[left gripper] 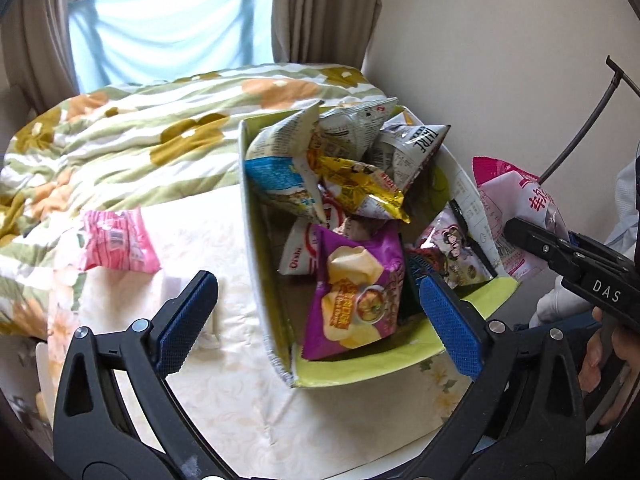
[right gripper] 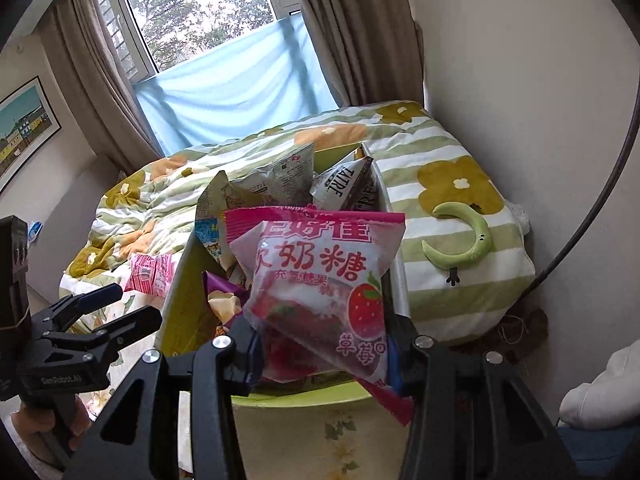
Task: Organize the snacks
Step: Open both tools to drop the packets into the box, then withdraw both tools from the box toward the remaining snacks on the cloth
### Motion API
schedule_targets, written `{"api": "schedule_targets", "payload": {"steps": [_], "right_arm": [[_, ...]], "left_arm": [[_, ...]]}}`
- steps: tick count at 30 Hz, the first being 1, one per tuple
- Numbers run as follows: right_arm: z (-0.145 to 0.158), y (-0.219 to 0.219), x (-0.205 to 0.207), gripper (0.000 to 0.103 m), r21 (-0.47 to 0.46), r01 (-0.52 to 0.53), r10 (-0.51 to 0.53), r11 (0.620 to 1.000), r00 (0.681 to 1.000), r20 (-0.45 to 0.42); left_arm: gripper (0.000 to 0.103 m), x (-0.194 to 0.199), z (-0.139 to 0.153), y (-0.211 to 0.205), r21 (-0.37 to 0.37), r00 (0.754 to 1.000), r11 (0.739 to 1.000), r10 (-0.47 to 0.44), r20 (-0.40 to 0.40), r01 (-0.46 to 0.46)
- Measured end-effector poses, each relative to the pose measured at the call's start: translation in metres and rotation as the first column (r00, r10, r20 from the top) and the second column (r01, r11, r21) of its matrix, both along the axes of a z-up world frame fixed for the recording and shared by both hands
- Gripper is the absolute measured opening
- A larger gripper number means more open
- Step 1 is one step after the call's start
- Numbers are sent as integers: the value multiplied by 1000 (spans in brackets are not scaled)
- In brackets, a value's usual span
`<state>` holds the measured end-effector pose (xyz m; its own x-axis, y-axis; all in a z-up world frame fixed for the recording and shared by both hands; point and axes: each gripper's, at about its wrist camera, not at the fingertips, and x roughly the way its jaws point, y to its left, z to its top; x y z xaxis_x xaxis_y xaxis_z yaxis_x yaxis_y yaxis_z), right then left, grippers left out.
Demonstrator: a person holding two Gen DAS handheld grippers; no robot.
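Pink strawberry candy bag [right gripper: 320, 300]: gripped by the right gripper [right gripper: 328, 356], frame centre.
Left gripper [left gripper: 316, 316]: held open, empty.
Green cardboard snack box [left gripper: 340, 376]: filled.

left gripper [left gripper: 316, 312]: jaws spread wide, nothing between the 2 blue pads [left gripper: 185, 320].
right gripper [right gripper: 326, 344]: 2 fingers clamped, holding a load up.
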<state>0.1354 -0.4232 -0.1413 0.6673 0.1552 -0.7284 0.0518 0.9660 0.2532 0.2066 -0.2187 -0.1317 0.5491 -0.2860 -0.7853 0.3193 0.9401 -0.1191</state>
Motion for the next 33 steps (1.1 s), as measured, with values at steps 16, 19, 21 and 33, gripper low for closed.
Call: {"api": "schedule_targets", "payload": {"steps": [16,19,21,33], "right_arm": [[-25,27,6,102,-8,6,-7,1000,1000,-11],[-23,26,2,102,-18,4,-4,1000,1000,-2],[-21,25,-1,102,-16,-2,2,1000,1000,6],[24,52,-13,102,-43,-164,167,985,983,78]], "left_arm": [[101,-19,-8,40,29,998,998,63,-20,-63],[101,-24,-8,41,26,997,997,72,-20,-71],[101,-27,-7,42,21,997,997,80,-17,-79],[101,-59,35,74,18,976,978,204,72,-206]]}}
